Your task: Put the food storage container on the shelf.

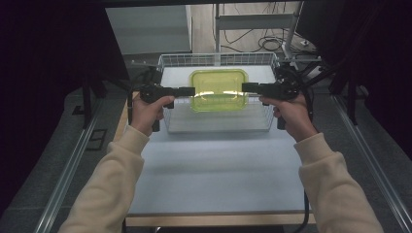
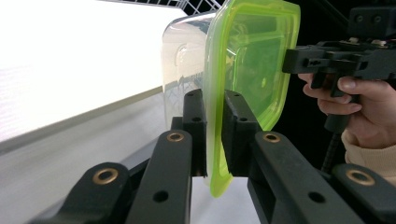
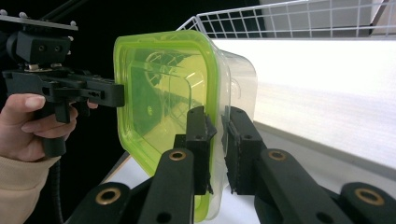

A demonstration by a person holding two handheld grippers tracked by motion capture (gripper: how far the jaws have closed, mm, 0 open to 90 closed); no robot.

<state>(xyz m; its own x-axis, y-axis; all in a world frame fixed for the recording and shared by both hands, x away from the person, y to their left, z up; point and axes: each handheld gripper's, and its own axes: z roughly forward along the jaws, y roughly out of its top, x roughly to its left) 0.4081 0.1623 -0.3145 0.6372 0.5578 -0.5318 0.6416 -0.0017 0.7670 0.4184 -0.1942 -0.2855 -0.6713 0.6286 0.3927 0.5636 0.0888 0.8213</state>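
Over the wire basket (image 1: 167, 62), both grippers' jaws clamp the green-lidded container (image 1: 218, 90); gripper views reveal its clear body

A lab or test rig is being shown, not a home. A plain white desk (image 1: 214, 170) is being flanked by metal rails (image 1: 68, 170) w/ dark curtains (image 1: 43, 73) being hung on both sides. Loose cables (image 1: 265, 43) are being left lying on the floor behind a metal frame (image 1: 252, 22). A wire basket (image 1: 218, 60) is being kept at the desk's far end. Grey carpet (image 1: 29, 184) is being seen beside the rails.
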